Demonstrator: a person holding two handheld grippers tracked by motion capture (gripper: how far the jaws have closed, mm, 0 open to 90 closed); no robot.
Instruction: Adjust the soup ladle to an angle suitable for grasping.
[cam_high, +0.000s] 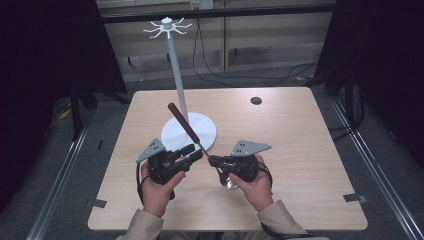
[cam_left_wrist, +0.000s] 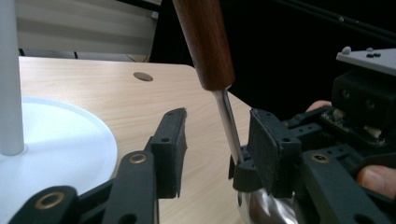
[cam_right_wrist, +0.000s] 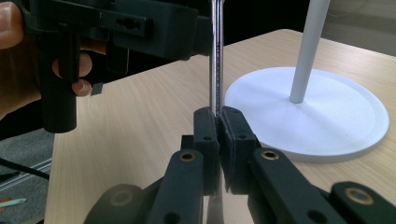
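Observation:
A ladle with a brown wooden handle and a thin metal shaft stands tilted over the table, handle up and to the left. My right gripper is shut on the shaft just above the shiny bowl; in the right gripper view its jaws press together on the metal. My left gripper comes in from the left with its jaws part way apart around the same shaft, below the wooden handle. The shaft lies close against one pad, and the other pad stands clear of it.
A white stand with a round base, a tall pole and a ring of hooks on top rises just behind the grippers. A small dark disc lies at the table's far side. Dark curtains hang left and right.

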